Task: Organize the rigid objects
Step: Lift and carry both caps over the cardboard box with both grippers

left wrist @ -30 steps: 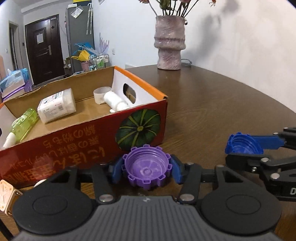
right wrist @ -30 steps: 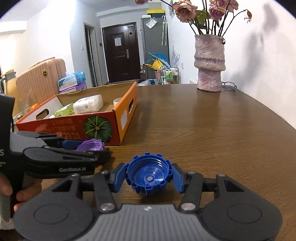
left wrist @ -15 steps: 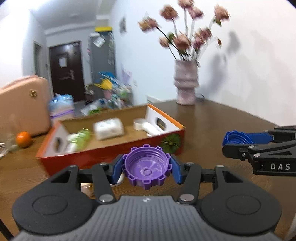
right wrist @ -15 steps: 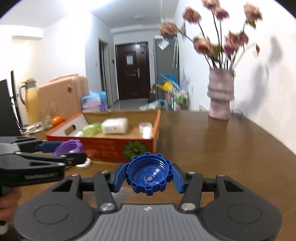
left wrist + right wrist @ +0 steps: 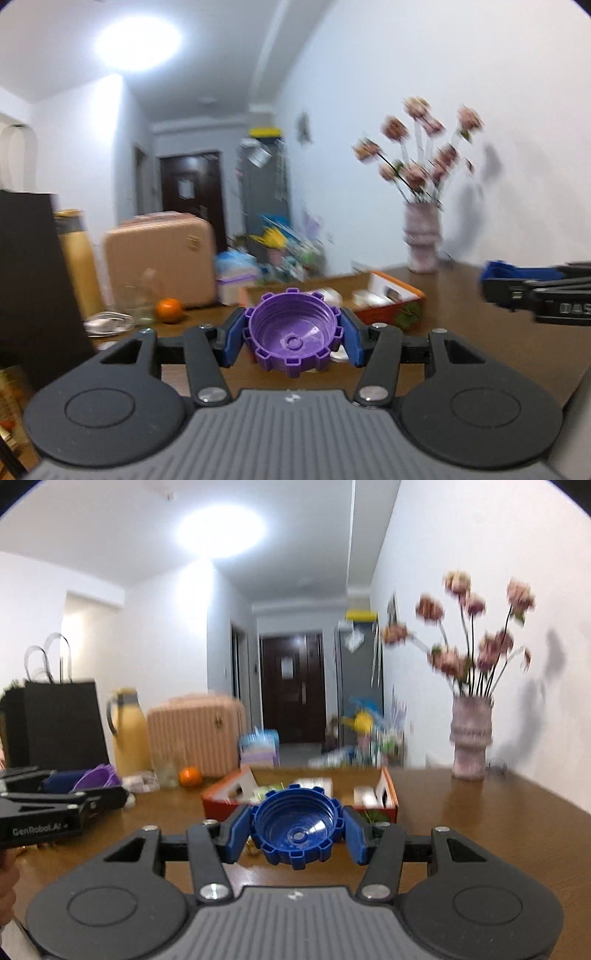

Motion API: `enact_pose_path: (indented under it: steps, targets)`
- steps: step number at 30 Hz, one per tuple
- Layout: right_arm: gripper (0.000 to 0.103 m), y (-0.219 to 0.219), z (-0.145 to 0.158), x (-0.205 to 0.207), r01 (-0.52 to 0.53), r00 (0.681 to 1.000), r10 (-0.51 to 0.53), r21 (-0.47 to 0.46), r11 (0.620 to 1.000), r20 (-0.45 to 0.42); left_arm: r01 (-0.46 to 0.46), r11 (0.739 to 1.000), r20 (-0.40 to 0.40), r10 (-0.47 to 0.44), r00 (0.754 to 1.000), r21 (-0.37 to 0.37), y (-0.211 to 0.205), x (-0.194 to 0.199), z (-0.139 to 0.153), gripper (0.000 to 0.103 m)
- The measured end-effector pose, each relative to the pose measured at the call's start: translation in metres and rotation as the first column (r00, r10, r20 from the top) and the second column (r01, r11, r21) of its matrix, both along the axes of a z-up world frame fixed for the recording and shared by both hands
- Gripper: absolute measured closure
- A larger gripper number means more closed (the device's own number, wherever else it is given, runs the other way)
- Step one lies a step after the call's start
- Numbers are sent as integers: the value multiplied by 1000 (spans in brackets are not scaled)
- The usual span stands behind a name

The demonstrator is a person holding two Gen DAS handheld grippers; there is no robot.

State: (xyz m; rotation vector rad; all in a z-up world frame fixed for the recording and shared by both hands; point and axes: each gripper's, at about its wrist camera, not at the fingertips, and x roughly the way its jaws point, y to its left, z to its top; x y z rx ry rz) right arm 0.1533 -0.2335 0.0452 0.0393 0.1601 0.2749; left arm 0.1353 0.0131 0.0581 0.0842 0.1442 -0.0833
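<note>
Pinched purple cap [image 5: 293, 334] and blue cap [image 5: 297, 829] mid-frame in both tongs; could've slipped, missing box [image 5: 388, 794].

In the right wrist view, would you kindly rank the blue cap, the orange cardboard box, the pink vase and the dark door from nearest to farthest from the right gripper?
1. Blue cap: clamped in the right gripper.
2. Orange cardboard box: on the table just beyond, centre.
3. Pink vase: far table edge, right.
4. Dark door: end of the hallway, centre.
</note>
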Motion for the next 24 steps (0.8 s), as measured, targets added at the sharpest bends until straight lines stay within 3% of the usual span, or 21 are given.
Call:
enact_pose_path:
  steps: [4,11,18,24]
  targets:
    - [51,6,8,-35,42,994,-45,30,999,101,-40,998,88,44,995,-43,22,-34,9,49]
    - [51,-1,19,-55,75,993,-83,86,993,90,-46,996,126,56,990,-82,36,-51,15,49]
    - [51,-7,16,-28,95,994,-100,82,992,53,-27,995,74,34,997,-97,29,-15,8,49]
    - [51,-15,20,37,78,997,-78,52,996,-7,13,995,22,-11,1000,-95,24,52,9,49]
